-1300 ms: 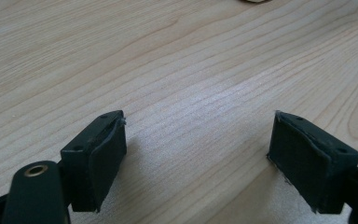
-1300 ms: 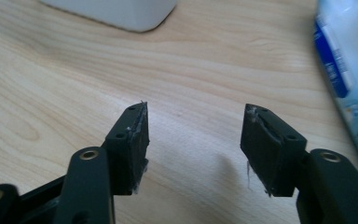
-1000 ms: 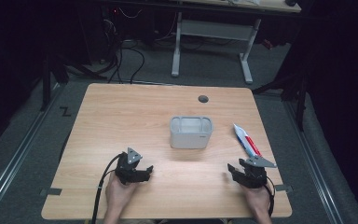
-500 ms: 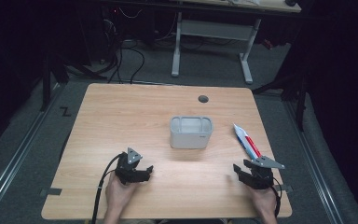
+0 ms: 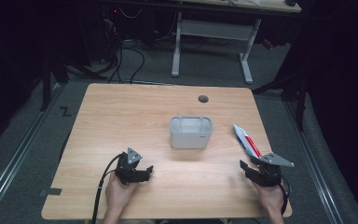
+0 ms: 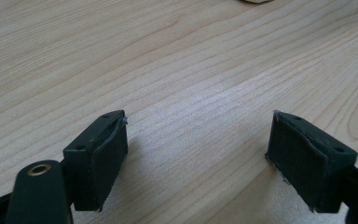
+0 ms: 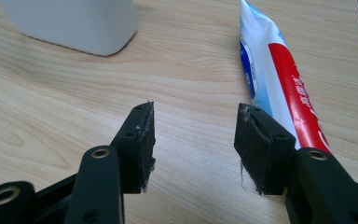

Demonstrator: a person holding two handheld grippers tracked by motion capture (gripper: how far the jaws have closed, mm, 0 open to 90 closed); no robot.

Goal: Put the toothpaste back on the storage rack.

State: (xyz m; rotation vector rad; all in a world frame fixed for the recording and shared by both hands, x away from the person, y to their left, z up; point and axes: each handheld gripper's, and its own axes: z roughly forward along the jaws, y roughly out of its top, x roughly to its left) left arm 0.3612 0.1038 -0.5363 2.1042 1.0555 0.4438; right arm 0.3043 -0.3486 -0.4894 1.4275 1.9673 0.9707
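A white, blue and red toothpaste tube lies flat near the table's right edge. In the right gripper view the tube runs away from me, and its near end sits just behind the right jaw. My right gripper is open over bare wood, with nothing between its jaws. A white open-topped container stands at the middle of the table. My left gripper rests low at the front left, wide open and empty.
The wooden table has a round cable hole at the back. Both hands come in over the front edge. A white desk frame and cables stand on the dark floor beyond.
My right gripper has shifted slightly to the right, near the tube's front end. The left gripper has stayed put.
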